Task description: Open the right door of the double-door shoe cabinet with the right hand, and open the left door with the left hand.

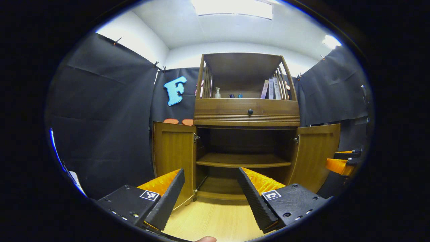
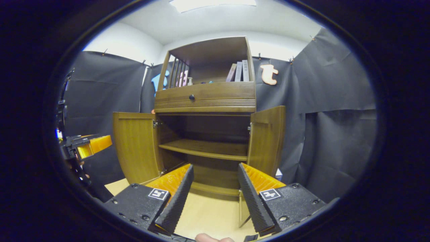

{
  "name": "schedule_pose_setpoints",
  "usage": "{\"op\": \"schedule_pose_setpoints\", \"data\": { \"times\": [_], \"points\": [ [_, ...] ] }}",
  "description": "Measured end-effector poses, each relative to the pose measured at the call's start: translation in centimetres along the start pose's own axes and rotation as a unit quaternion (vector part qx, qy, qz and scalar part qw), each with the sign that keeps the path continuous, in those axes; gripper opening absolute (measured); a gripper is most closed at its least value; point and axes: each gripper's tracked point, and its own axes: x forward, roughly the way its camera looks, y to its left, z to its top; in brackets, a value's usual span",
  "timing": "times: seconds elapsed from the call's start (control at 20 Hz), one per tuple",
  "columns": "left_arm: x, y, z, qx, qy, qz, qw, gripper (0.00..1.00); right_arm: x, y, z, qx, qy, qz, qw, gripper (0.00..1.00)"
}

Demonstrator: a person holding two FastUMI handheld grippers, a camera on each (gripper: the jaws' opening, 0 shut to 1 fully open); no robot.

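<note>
The wooden shoe cabinet (image 1: pixel 247 116) (image 2: pixel 205 101) stands ahead with both lower doors swung wide. Its left door (image 1: pixel 173 158) (image 2: pixel 134 146) and right door (image 1: pixel 315 154) (image 2: pixel 267 139) angle outward, baring an inner shelf (image 1: pixel 243 160) (image 2: pixel 205 148). My left gripper (image 1: pixel 210 195) is open, held back from the cabinet, nothing between its fingers. In the right gripper view it shows far left as an orange finger (image 2: pixel 90 145). My right gripper (image 2: pixel 215 198) is also open and holds nothing, short of the cabinet base. The left gripper view catches it at the far right (image 1: pixel 342 163).
A drawer with a dark knob (image 1: pixel 250 111) (image 2: pixel 191 97) sits above the doors. The open top shelf carries books (image 1: pixel 272 89) (image 2: pixel 240 71) and small bottles (image 1: pixel 217 93). Black cloth walls close in on both sides. Light wood floor (image 1: pixel 215 218) (image 2: pixel 208 215) lies before the cabinet.
</note>
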Motion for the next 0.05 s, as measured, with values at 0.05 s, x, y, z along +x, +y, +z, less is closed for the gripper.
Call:
{"op": "schedule_pose_setpoints", "data": {
  "times": [0.05],
  "points": [
    [0.22, -0.33, 0.29, -0.003, -0.001, -0.006, 1.000, 1.00, -0.13, -0.43, 0.58, 0.001, -0.006, -0.007, 1.000, 0.84]
  ]
}}
